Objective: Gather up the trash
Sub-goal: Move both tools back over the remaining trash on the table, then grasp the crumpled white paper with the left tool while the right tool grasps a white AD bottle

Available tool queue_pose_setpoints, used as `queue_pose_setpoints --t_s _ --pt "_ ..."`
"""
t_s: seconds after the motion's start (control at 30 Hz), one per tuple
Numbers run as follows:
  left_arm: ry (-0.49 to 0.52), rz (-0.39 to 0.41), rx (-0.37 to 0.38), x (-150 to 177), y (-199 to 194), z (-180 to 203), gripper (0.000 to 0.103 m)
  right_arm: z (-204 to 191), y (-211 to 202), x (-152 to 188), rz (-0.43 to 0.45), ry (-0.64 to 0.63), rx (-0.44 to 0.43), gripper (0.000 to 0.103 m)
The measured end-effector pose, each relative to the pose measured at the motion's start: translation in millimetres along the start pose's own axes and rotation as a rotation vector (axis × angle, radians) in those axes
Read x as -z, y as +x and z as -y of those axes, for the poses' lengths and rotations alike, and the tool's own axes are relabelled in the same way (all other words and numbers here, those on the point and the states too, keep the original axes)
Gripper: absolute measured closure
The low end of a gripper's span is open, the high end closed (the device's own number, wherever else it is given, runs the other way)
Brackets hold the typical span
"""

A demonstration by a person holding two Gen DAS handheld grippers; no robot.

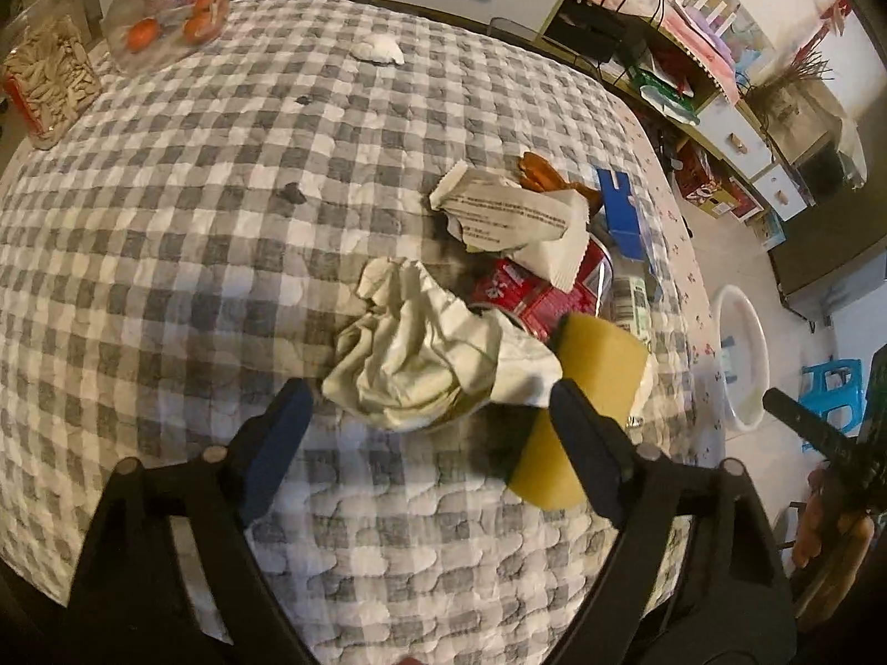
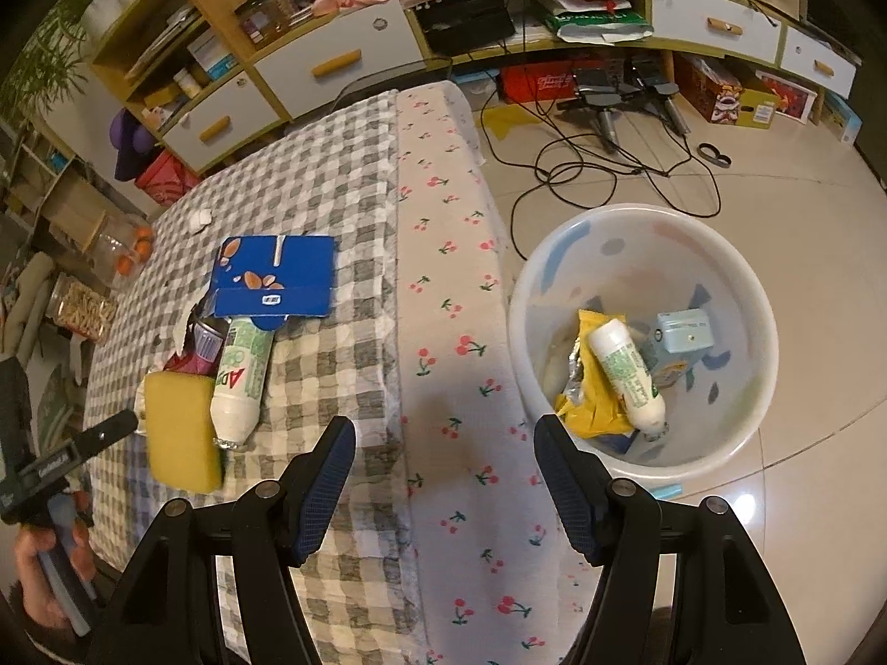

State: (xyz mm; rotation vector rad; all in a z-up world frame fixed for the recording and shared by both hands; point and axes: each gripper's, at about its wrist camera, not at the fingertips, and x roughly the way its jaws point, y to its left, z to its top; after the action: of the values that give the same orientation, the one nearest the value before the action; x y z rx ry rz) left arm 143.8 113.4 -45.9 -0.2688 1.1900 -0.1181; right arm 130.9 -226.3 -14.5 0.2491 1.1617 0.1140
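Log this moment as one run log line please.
left gripper: open, at crumpled tissue | right gripper: open, empty | bin: holds bottle

I am observing trash lying clustered near the table edge: crumpled tissue (image 1: 421, 366), printed white wrapper (image 1: 515, 216), red packet (image 1: 532, 293), blue carton (image 2: 277, 277), white bottle (image 2: 241, 382). A second bottle (image 2: 626, 377) is lying, apparently tilted, inside the white bin (image 2: 743, 288).

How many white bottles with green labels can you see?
2. One bottle lies on the checkered tablecloth, touching the yellow sponge and below the blue carton. The other bottle lies inside the white bin on the floor. More could be hidden under the trash.
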Motion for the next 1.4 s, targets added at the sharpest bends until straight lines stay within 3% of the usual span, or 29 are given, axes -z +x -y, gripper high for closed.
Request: queue_pose_setpoints --t_s 0.2,0.27,0.33,0.4,0.8,1.17,1.23,1.4 --pt "0.013 -0.017 0.012 -6 19 3 0.032 -12 6 0 -0.01 -0.017 -0.007 0.035" --pt "0.013 -0.016 0.013 -7 22 3 0.044 -16 9 0 -0.014 -0.023 -0.006 0.035" --pt "0.032 -0.018 0.015 -7 22 5 0.064 -22 13 0 -0.021 -0.034 -0.006 0.035" --pt "0.043 -0.016 0.027 -7 19 5 0.071 -30 18 -1 -0.027 -0.046 -0.011 0.035" --pt "0.027 0.06 0.058 -5 -19 -11 0.072 -78 46 -10 -0.051 -0.09 -0.064 0.035" --pt "-0.019 0.047 0.053 0 -19 -29 0.072 -126 85 -19 -0.085 -0.128 -0.098 0.036" --pt "-0.023 0.045 0.056 0 -19 -30 0.072 -132 95 -19 -0.103 -0.135 -0.092 0.04" --pt "-0.023 0.044 0.058 1 -19 -30 0.072 -138 107 -17 -0.123 -0.156 -0.074 0.061"
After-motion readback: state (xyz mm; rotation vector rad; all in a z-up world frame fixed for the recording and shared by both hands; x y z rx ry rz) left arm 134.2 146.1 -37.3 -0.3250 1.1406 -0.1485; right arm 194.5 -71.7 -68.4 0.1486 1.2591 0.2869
